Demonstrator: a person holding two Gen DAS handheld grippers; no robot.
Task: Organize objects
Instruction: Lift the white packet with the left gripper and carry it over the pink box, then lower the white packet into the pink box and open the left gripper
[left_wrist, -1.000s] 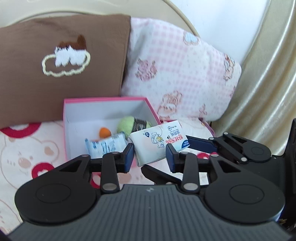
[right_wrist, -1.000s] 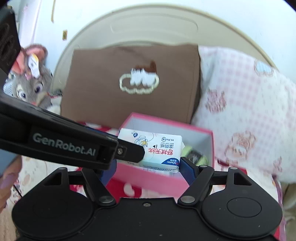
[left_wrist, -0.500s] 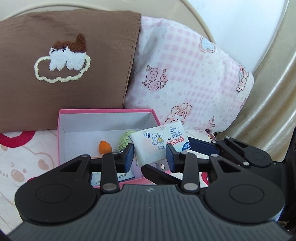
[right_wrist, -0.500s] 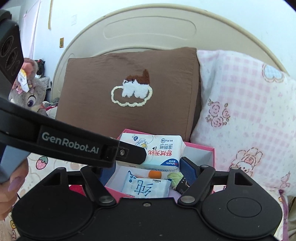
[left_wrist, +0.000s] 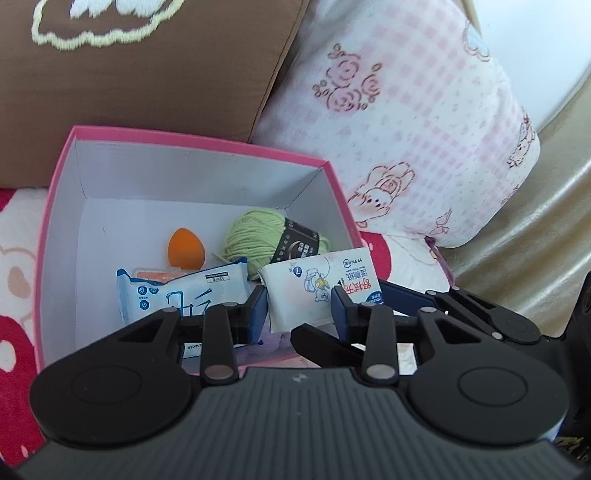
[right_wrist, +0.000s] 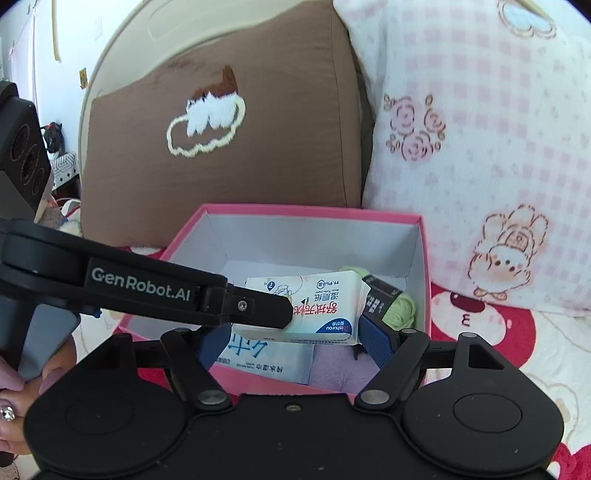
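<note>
In the left wrist view the brown cushion (left_wrist: 140, 74) was cut off at the top edge, so its embroidered cloud showed only in part; the blue-printed wipe pack (left_wrist: 177, 295), lying left in the pink box (left_wrist: 55, 221), had its near end hidden behind the left gripper (left_wrist: 297, 310); a lilac thing on the box floor (right_wrist: 336, 369) was too covered to name; the right gripper (right_wrist: 291, 339) had its left finger hidden behind the other tool's arm in its own view. The white tissue pack (right_wrist: 306, 306) hung over the right half of the box, above the floor, clamped end to end between the right gripper's blue pads (right_wrist: 376, 339); the left gripper's fingers stood apart, one either side of the pack's lower part, and whether they touched it I could not tell. Within the box lay one orange egg-shaped sponge (left_wrist: 184, 247) left of centre, one wipe pack, one green yarn ball (left_wrist: 258, 240) towards the right wall; behind the box stood two cushions, the brown one left, the pink checked pillow (left_wrist: 424, 129) right.
</note>
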